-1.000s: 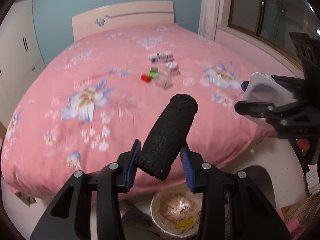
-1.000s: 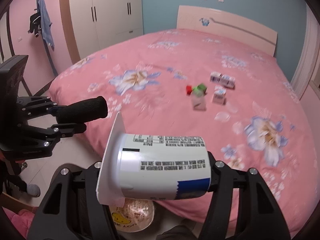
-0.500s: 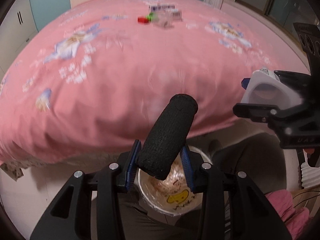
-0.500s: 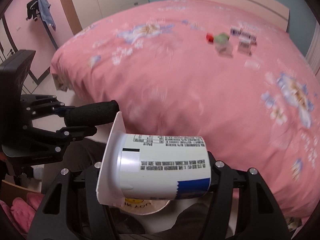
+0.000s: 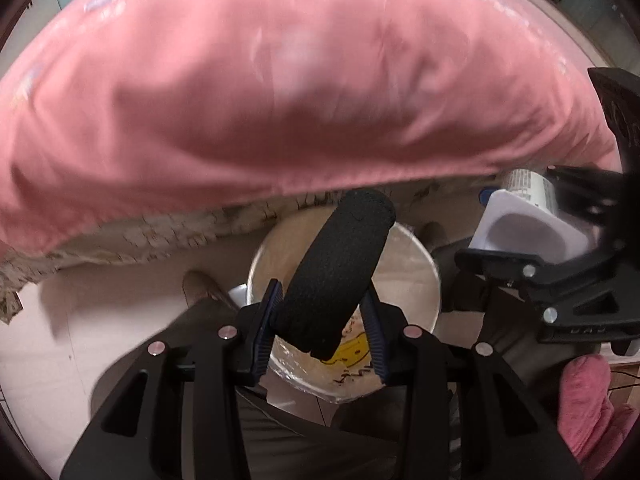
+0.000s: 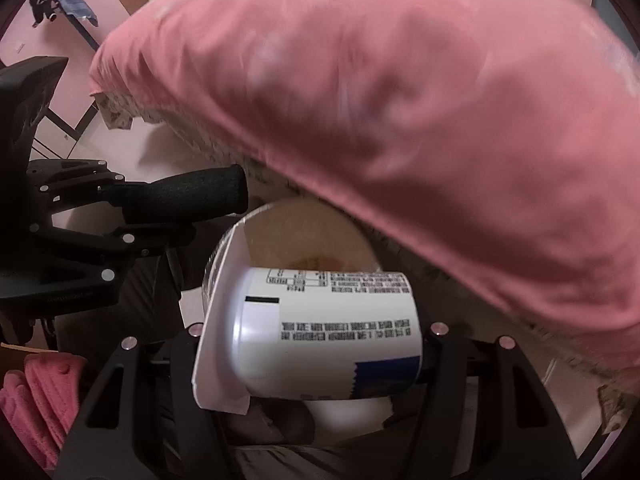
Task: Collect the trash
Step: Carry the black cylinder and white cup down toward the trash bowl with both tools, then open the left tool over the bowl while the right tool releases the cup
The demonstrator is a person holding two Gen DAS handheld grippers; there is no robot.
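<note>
My left gripper (image 5: pixel 320 316) is shut on a black foam cylinder (image 5: pixel 336 268) and holds it tilted above a round bin (image 5: pixel 424 256) lined with clear plastic on the floor. The cylinder also shows in the right wrist view (image 6: pixel 188 196). My right gripper (image 6: pixel 308 332) is shut on a white yogurt cup (image 6: pixel 320 328) lying sideways, its square rim to the left, just above the same bin (image 6: pixel 304 224). In the left wrist view the cup (image 5: pixel 528 220) sits to the right of the bin.
The pink bedspread (image 5: pixel 280 80) hangs over the bed edge just beyond the bin. A person's dark trouser legs (image 5: pixel 304 440) and a foot (image 5: pixel 200 284) are below. Pink fuzzy slippers (image 5: pixel 588 408) lie at the right. Pale floor (image 5: pixel 100 320) lies at the left.
Both grippers have tilted down and dropped from the bed top toward the floor bin, which now fills the middle of both views. Both still hold their items.
</note>
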